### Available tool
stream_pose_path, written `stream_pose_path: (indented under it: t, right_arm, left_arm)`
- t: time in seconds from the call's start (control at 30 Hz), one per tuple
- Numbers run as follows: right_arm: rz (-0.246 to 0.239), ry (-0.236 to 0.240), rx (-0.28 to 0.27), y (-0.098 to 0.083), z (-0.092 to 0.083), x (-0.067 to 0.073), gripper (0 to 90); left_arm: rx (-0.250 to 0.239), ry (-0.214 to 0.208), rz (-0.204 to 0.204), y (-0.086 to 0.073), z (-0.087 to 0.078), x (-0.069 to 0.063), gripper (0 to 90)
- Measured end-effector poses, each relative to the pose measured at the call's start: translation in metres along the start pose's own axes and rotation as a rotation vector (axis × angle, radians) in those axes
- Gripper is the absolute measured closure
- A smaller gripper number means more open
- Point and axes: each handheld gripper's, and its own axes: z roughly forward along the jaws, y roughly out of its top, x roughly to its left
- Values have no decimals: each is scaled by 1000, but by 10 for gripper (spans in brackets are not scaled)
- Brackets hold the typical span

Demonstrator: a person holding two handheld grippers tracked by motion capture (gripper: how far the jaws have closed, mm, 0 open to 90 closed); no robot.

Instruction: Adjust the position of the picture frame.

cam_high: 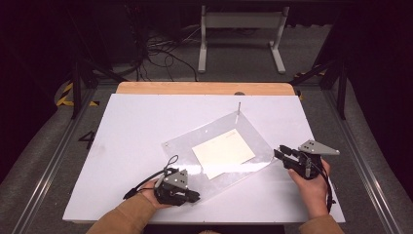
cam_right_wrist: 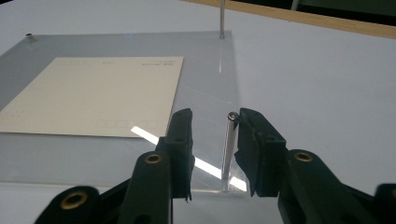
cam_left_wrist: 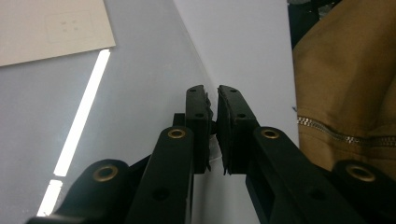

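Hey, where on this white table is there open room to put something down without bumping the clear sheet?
The white table top is bare on its left side, between the clear acrylic sheet and the left edge, and across the far strip before the wooden edge. The far right is open too. It is crowded near the front, where the left tongs and right tongs meet the sheet's corners.
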Motion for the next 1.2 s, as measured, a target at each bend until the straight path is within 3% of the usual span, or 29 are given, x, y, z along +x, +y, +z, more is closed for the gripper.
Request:
stream_pose_path:
  t: [0.1, 0.13, 0.2, 0.37, 0.4, 0.5, 0.57, 0.7, 0.97, 1.0, 1.07, 1.2]
  right_arm:
    - [0, -6, 13, -1, 2, 0, 648]
    - [4, -9, 23, -1, 4, 0, 652]
    - [3, -15, 29, -1, 6, 0, 657]
    - [-20, -51, 68, 0, 16, 2, 745]
    - [-41, -80, 75, 2, 17, 1, 839]
    - [-26, -67, 85, 5, 18, -1, 846]
    - [-53, -73, 88, 9, 19, 1, 848]
    - [-93, -94, 93, 26, 28, -1, 849]
    - [-157, -107, 89, 68, 60, -14, 849]
    - [-158, -104, 104, 74, 70, -19, 848]
    - [-156, -104, 106, 75, 75, -21, 848]
    - [-111, -96, 125, 74, 95, -31, 848]
  left_arm:
    - [-3, -12, 0, 0, -1, 1, 821]
    - [-22, -16, -13, -1, -3, 2, 734]
    - [-70, -2, -50, -3, -10, 7, 695]
    - [-221, 182, -217, -17, -44, 28, 587]
    - [-239, 213, -233, -20, -49, 31, 559]
    - [-316, 303, -344, -33, -66, 42, 542]
    - [-341, 373, -392, -41, -76, 46, 516]
    - [-366, 449, -466, -54, -88, 54, 472]
    - [-350, 528, -519, -63, -92, 66, 403]
    - [-338, 554, -531, -63, -90, 68, 365]
    - [-334, 561, -534, -63, -89, 69, 354]
    - [-324, 604, -539, -64, -88, 73, 236]
